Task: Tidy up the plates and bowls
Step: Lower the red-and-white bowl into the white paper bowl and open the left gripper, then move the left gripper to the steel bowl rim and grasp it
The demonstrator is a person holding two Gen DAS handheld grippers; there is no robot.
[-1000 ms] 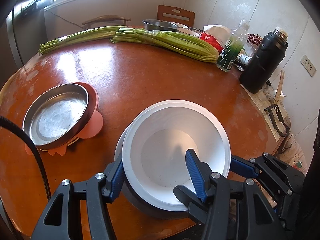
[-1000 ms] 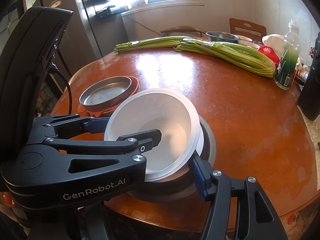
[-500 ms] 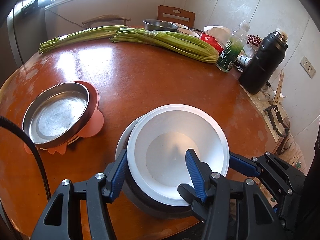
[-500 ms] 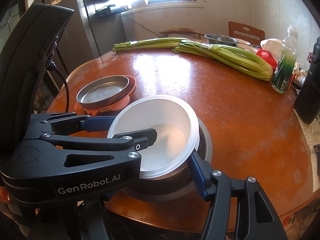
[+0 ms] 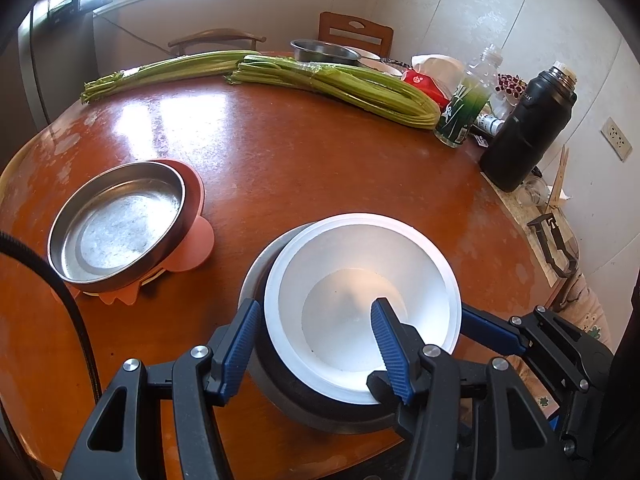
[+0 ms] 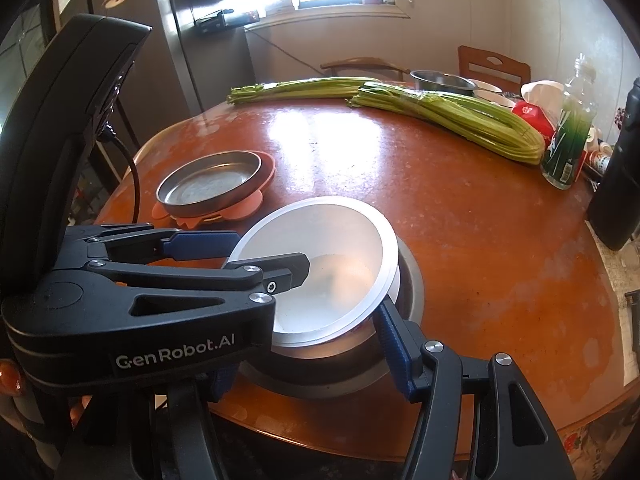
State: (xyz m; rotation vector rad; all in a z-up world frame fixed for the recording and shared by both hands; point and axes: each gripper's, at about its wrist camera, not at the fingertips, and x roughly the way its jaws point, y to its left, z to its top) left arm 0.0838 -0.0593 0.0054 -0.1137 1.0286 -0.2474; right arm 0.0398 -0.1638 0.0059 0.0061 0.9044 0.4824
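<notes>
A white bowl (image 5: 360,300) sits tilted in a steel bowl (image 5: 264,364) near the table's front edge; both show in the right wrist view, white bowl (image 6: 320,256) and steel bowl (image 6: 408,296). My left gripper (image 5: 316,348) is open, its left finger outside the bowls, its right finger inside the white bowl. My right gripper (image 6: 308,356) spans the stack's near side; its left finger is hidden behind the left gripper. A steel plate (image 5: 116,220) rests on a pink plate (image 5: 196,240) at the left.
Celery bundles (image 5: 340,84) lie across the far side of the round wooden table (image 5: 300,160). A steel pot (image 5: 324,50), a green bottle (image 5: 464,112) and a black thermos (image 5: 528,128) stand at the back right. The table edge is close in front.
The white bowl has come down and toward the front, settling deeper into the steel bowl. Both grippers have stayed at the stack.
</notes>
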